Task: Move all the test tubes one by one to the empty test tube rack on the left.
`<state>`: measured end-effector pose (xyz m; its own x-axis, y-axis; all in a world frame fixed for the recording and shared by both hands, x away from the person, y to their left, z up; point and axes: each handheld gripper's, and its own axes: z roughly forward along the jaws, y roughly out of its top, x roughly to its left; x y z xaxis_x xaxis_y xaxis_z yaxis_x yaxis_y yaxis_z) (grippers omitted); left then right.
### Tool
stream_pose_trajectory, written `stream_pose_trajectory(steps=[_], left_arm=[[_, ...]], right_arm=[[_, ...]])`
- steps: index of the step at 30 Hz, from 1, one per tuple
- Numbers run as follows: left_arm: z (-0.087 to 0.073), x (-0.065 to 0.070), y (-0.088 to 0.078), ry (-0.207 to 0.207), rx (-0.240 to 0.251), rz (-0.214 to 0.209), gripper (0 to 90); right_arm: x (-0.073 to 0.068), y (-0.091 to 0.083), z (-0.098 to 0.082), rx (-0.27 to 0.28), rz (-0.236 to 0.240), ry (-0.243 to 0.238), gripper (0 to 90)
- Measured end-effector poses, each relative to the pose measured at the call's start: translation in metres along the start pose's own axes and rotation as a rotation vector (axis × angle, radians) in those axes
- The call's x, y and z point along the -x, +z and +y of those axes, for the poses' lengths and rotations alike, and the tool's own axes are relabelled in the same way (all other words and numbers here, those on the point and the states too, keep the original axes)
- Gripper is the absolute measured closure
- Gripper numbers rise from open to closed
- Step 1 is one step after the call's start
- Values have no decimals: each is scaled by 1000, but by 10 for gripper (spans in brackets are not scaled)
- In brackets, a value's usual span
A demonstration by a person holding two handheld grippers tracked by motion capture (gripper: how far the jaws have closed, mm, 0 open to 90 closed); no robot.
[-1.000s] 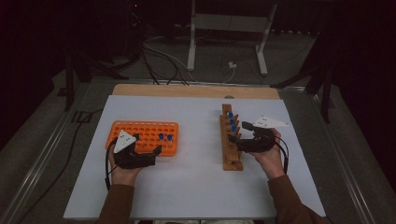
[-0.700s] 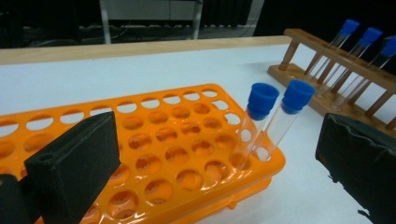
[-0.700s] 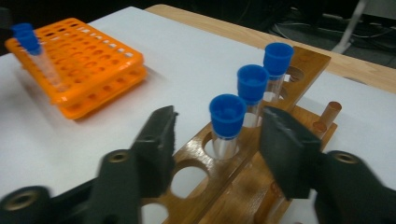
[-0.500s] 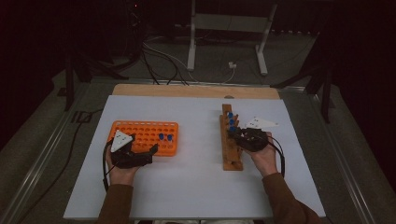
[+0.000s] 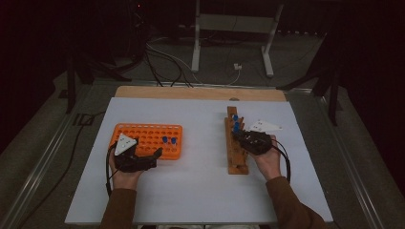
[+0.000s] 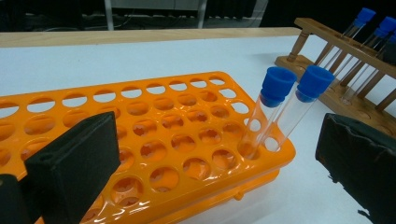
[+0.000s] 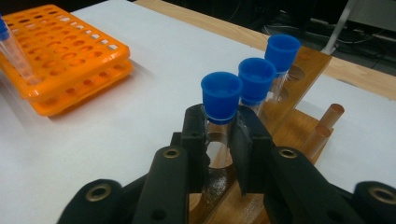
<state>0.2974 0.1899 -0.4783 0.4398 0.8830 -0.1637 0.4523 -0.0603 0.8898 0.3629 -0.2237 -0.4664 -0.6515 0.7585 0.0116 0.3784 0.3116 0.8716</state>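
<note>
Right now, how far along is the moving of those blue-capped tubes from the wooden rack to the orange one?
Two tubes already stand in the orange rack. The right gripper has just closed on the nearest tube, not yet lifted out of the wooden rack. Two more tubes wait behind it. The left gripper is open beside the orange rack, holding nothing. So roughly two done, one in hand, two left.

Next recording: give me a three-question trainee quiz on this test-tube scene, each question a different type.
1. True or false: the right tongs are shut on a blue-capped tube in the wooden rack.
2. How many capped tubes stand in the orange rack?
3. The left tongs are: A) open, B) gripping a tube, C) gripping the orange rack.

Key: 1 true; 2 two; 3 A.
</note>
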Motion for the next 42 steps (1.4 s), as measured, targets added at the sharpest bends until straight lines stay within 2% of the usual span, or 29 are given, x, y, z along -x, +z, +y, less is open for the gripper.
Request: stream_pose_trajectory(steps=[12, 16, 23, 27, 36, 42], left_arm=[[0, 0, 1, 3, 0, -2, 7], [0, 2, 1, 3, 0, -2, 7], [1, 4, 1, 3, 2, -5, 7], [1, 4, 1, 5, 7, -6, 7], [2, 5, 2, 11, 5, -8, 8], [3, 5, 2, 20, 4, -8, 8]], right_arm=[[-1, -10, 8, 20, 16, 2, 767], [0, -18, 12, 39, 19, 27, 768], [3, -31, 19, 67, 9, 21, 768], [4, -35, 22, 82, 6, 39, 768], [4, -42, 27, 110, -3, 36, 768], [3, -46, 32, 116, 16, 45, 768]])
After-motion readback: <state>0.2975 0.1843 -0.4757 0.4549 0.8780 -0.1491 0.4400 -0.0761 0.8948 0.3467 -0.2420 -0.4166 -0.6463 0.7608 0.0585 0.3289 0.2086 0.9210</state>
